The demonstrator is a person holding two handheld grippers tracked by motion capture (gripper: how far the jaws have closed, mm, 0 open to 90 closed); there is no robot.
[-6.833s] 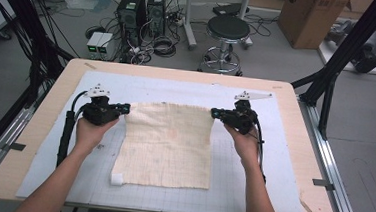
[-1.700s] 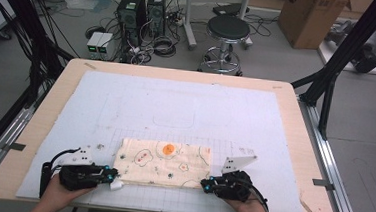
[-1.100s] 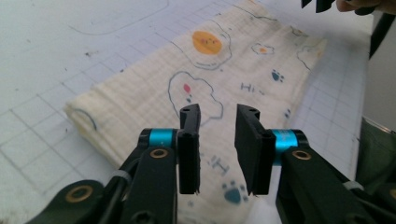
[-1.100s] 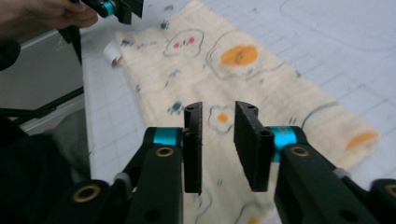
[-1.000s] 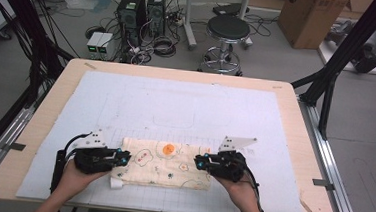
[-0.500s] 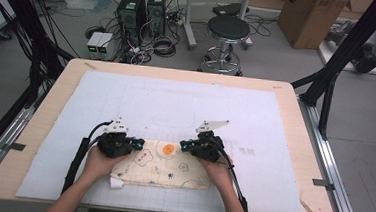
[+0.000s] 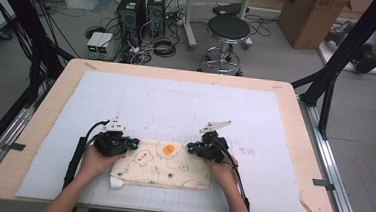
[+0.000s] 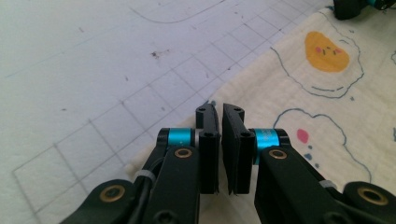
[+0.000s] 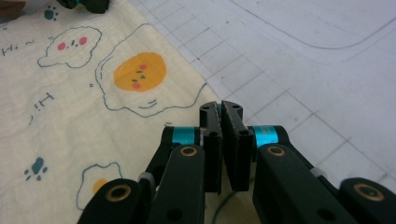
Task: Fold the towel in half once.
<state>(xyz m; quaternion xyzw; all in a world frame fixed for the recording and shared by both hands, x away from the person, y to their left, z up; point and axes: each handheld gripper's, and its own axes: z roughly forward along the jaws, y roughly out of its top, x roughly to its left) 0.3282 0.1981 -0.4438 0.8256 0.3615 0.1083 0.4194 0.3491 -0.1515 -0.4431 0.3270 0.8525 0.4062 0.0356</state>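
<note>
A cream folded cloth printed with fried-egg cartoons lies near the front edge of the table, its long axis running left to right. The left gripper and right gripper, jaws pressed together with no cloth visibly pinched, rest at its far edge, pointing inward toward each other, equally near. Beneath is a white gridded mat on a wooden tabletop; beyond, a black stool and computer towers.

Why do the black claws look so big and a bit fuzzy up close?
In the left gripper view, the left hand-held gripper sits right by the lens, so it looms large and soft; the cloth beyond is sharper. Same in the right gripper view. The high view is evenly lit, without glare.
</note>
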